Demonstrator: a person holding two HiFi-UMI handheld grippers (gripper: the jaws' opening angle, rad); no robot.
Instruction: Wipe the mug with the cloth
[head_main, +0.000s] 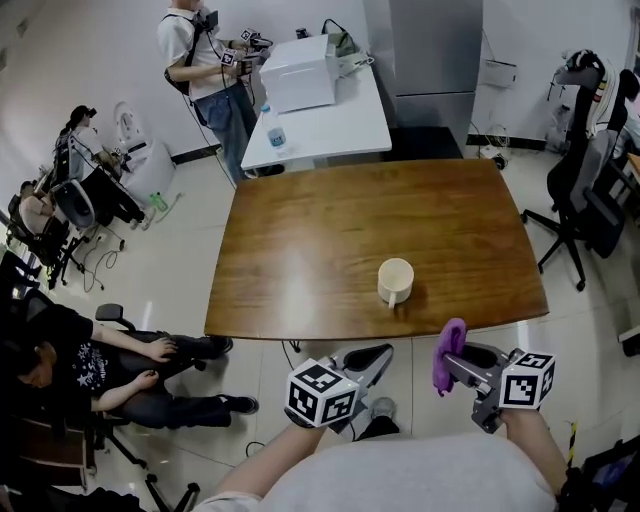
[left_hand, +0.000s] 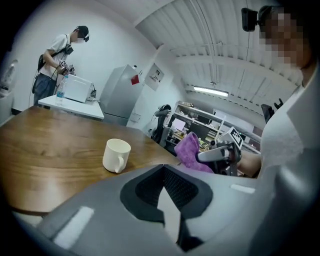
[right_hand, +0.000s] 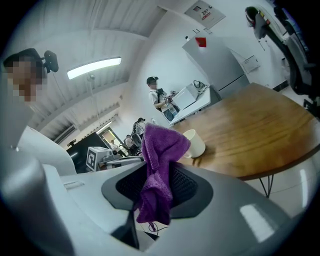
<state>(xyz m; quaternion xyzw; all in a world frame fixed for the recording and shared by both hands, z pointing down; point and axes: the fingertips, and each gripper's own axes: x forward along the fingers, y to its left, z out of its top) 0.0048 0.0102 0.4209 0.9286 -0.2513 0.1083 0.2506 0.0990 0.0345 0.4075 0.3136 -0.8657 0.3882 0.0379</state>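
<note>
A cream mug (head_main: 395, 281) stands upright on the wooden table (head_main: 330, 230) near its front edge, handle toward me. It shows too in the left gripper view, mug (left_hand: 116, 155), and in the right gripper view, mug (right_hand: 194, 142). My right gripper (head_main: 447, 366) is held off the table in front of its edge, shut on a purple cloth (head_main: 449, 352) that bunches up between the jaws, cloth (right_hand: 159, 170). My left gripper (head_main: 372, 357) hovers below the table edge, left of the right one, shut with nothing in it.
A white side table (head_main: 320, 120) with a printer stands behind the wooden table, and a person (head_main: 205, 70) stands beside it. People sit on chairs at the left (head_main: 90, 370). Office chairs (head_main: 580, 190) stand at the right.
</note>
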